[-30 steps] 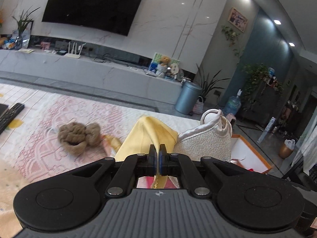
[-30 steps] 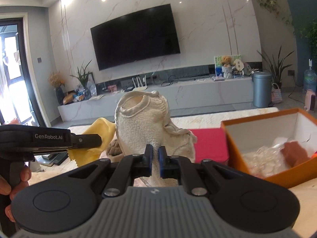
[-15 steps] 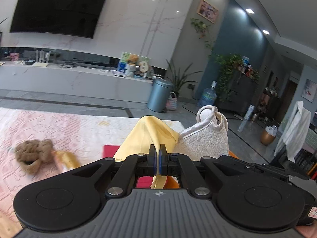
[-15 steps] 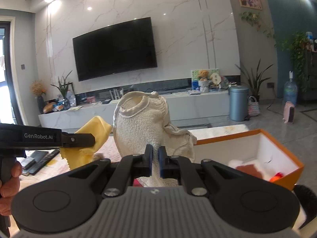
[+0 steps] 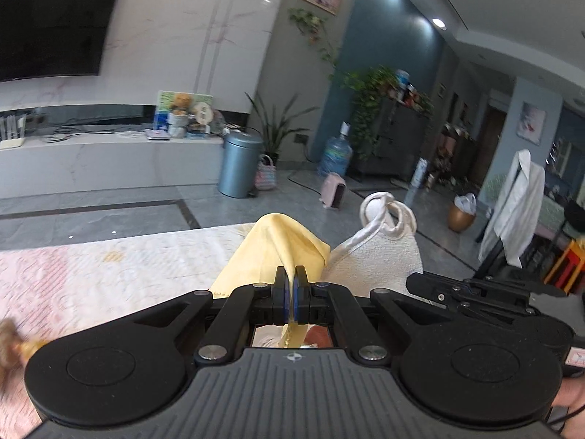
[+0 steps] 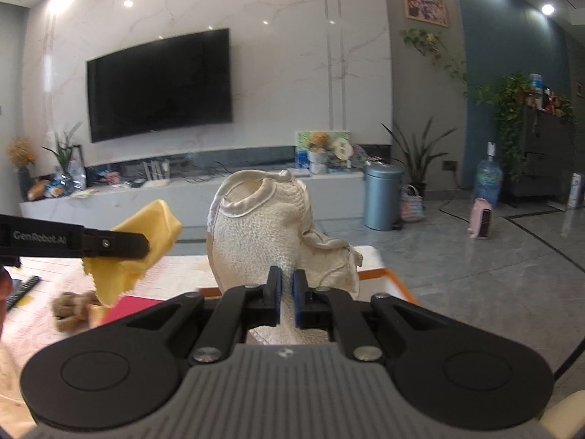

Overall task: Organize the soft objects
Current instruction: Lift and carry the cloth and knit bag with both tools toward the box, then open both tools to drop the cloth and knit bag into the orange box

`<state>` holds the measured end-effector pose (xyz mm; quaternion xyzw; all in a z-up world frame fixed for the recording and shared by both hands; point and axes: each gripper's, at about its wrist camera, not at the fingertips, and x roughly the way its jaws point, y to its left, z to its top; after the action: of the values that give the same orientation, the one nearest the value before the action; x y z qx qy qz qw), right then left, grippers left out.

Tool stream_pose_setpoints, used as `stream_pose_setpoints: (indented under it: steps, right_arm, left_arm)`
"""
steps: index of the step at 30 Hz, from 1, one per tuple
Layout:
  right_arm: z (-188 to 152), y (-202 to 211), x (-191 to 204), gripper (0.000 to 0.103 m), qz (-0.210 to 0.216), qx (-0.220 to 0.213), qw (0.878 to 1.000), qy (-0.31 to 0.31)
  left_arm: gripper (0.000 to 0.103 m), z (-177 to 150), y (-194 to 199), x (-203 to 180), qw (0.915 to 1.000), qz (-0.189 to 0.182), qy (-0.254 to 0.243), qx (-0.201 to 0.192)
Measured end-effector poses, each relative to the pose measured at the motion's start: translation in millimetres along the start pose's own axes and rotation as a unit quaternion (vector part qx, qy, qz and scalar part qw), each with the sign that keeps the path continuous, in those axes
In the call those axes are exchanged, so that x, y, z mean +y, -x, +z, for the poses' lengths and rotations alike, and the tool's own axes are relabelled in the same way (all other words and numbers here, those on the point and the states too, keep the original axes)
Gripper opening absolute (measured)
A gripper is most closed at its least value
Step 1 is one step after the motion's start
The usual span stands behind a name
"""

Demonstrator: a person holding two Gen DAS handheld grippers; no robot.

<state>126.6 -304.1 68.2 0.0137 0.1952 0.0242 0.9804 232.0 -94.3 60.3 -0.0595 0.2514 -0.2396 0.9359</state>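
My left gripper (image 5: 291, 285) is shut on a yellow cloth (image 5: 270, 252), held up in the air; the cloth also shows at the left of the right wrist view (image 6: 146, 237). My right gripper (image 6: 287, 291) is shut on a cream knitted bath mitt (image 6: 263, 234) with a satin trim, held upright; it also shows just right of the yellow cloth in the left wrist view (image 5: 380, 252). The orange box's rim (image 6: 376, 274) peeks out behind the mitt. A brown plush toy (image 6: 71, 309) lies on the pink patterned cloth (image 5: 91, 278) below.
A red flat item (image 6: 128, 309) lies by the plush toy. A remote control (image 6: 22, 291) lies at the far left. Beyond the table are the TV wall, a blue bin (image 5: 239, 164), a water bottle (image 5: 334, 155) and plants.
Both grippers have swung to the right together, still holding the yellow cloth and the mitt. The orange box has slid under the right gripper and out of sight; the plush toy has drifted left.
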Motion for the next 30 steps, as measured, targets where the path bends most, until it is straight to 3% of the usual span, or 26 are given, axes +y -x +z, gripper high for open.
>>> stream_pose_setpoints:
  steps: [9,17,25,30]
  right_arm:
    - [3,-67,-41,0.004,-0.007,0.064,0.998,0.020]
    - [-9,-121,-21,0.004,0.055,0.119,0.991,0.029]
    - [-14,-180,-18,0.004,0.138,0.213,0.967,0.016]
    - [-19,-203,-11,0.004,0.150,0.258,0.954,0.032]
  left_arm:
    - [0.002,-8,-82,-3,0.9962,0.006,-0.035,0.079]
    - [0.002,-33,-120,18,0.9868,0.040,-0.060,0.145]
    - [0.002,-48,-145,22,0.9735,0.038,-0.091,0.207]
    - [0.003,-53,-155,25,0.9637,0.041,-0.097,0.245]
